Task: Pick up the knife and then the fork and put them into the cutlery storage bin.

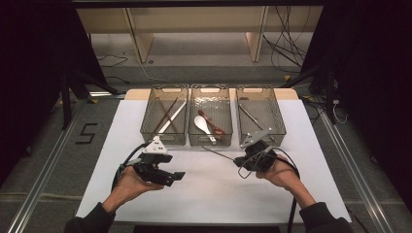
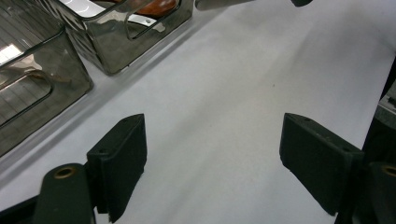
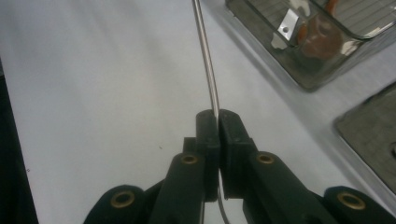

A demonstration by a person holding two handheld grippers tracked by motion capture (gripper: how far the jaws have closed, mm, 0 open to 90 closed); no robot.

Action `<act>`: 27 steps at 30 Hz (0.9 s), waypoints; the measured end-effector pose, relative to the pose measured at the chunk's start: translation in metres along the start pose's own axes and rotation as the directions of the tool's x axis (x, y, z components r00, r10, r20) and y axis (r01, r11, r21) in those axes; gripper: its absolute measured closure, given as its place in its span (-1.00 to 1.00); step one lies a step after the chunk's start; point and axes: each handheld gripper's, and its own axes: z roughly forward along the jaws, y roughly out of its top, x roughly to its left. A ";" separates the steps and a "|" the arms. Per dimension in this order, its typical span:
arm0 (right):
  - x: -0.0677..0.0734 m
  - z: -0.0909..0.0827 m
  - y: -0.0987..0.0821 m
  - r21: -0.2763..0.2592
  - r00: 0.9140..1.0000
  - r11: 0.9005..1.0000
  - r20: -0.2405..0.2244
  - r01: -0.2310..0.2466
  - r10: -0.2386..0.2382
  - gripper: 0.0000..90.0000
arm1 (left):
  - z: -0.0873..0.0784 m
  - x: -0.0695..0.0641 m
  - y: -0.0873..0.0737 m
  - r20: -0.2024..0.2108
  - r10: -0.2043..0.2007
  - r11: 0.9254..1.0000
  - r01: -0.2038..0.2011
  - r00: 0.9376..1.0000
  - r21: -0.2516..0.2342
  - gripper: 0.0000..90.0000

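On the white-covered desk (image 1: 214,184), the right tool (image 1: 239,159) has its black jaws pressed together on a thin silver metal rod (image 1: 218,154), seemingly a steel chopstick. In the high view the rod sticks out leftward from the tool, just above the desk, in front of the near wall of the middle clear smoky plastic bin (image 1: 210,116). The right gripper view gives the grip itself: the rod (image 3: 205,51) runs straight out from between the closed pads (image 3: 208,128), over bare white desk, and a short length of it shows below the jaws too.

The left tool (image 1: 180,175) lies in the person's left hand (image 1: 130,183) near the left front of the desk, well apart from the rod. Its own view shows the two pads (image 2: 123,158) standing wide apart with nothing between them, just white surface.

The high view lays out three bins in a row at the far side: the left clear smoky plastic bin (image 1: 164,116) holds dark and pale chopsticks, the middle one a white ceramic soup spoon (image 1: 203,125) and a reddish-brown wooden spoon (image 1: 212,124), and the right clear smoky plastic bin (image 1: 260,116) another thin silver piece. The left gripper view catches the near corners of two bins up close, with a reddish-brown glimpse inside one.
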 end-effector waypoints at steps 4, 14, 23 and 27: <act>-0.005 -0.005 0.000 -0.016 1.000 1.000 0.014 -0.023 0.024 0.97 | -0.002 0.001 -0.002 -0.010 0.001 1.000 -0.001 1.000 -0.005 -0.51; -0.019 -0.017 0.003 -0.043 0.996 0.997 0.060 -0.068 0.070 0.96 | -0.007 0.003 -0.006 -0.027 -0.026 0.998 0.025 0.999 -0.054 -0.53; -0.038 -0.026 0.006 -0.074 0.987 0.990 0.099 -0.118 0.125 0.97 | -0.010 0.004 -0.009 -0.038 -0.035 0.997 0.033 0.999 -0.071 -0.54; -0.047 -0.031 0.007 -0.084 0.982 0.987 0.118 -0.140 0.150 0.96 | -0.011 0.004 -0.010 -0.036 -0.046 0.995 0.043 0.998 -0.085 -0.55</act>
